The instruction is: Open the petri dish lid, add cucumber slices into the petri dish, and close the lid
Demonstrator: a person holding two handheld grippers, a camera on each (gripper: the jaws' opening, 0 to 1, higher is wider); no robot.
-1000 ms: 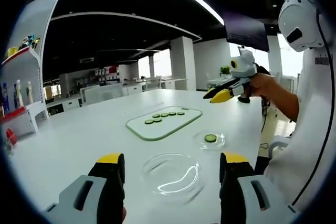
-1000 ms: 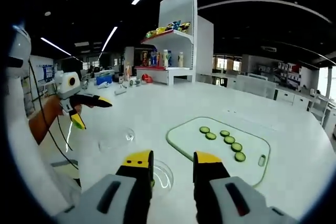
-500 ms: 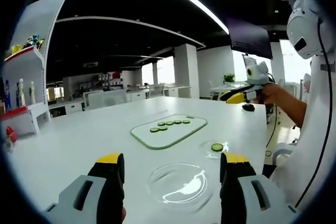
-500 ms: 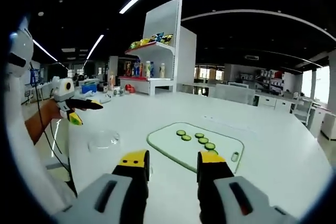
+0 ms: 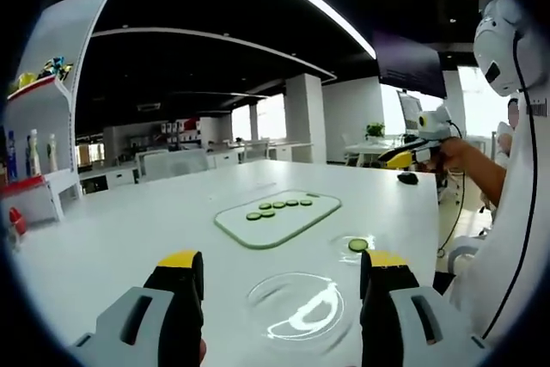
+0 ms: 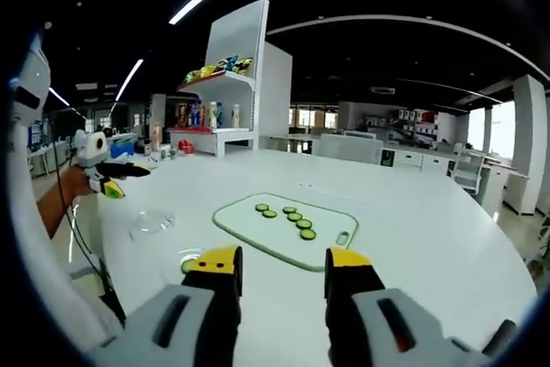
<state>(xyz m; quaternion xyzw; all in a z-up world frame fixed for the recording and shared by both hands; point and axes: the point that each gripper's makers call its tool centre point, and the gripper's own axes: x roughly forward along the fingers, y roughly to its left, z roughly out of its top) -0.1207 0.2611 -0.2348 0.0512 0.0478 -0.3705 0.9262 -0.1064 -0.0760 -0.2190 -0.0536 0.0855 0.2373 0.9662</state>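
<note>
Left gripper view, the dish: the petri dish [image 5: 355, 245] sits open on the white table [image 5: 129, 229], near my right jaw tip, with one cucumber slice [image 5: 357, 245] already in it.
The lid: the clear lid [image 5: 294, 308] lies flat on the table between my two jaws, nearer than the dish and just beside it.
The supply: five more slices [image 5: 277, 207] lie in a loose row on the glass cutting board [image 5: 277, 219], beyond the lid and well apart from the dish.
My left fingers: left gripper [image 5: 279, 277] held wide open with nothing in it, hovering low over the lid.
My right fingers: right gripper [image 6: 282, 271] parted about halfway and empty, raised back from the table; in the left gripper view it shows far off at the right, too small to judge.
Right gripper view, layout: cutting board [image 6: 288, 228] straight ahead, the dish [image 6: 191, 259] with its slice peeking out by my left jaw, the lid [image 6: 153, 223] further left.
Handling, slices: I judge them thin, wet and soft; pinch lightly across the rim, not flat.
Handling, lid: light, stiff, slick and probably brittle; take it by opposite edges, gently.
Surroundings: a white shelf [image 6: 225, 122] with bottles stands behind the table.
</note>
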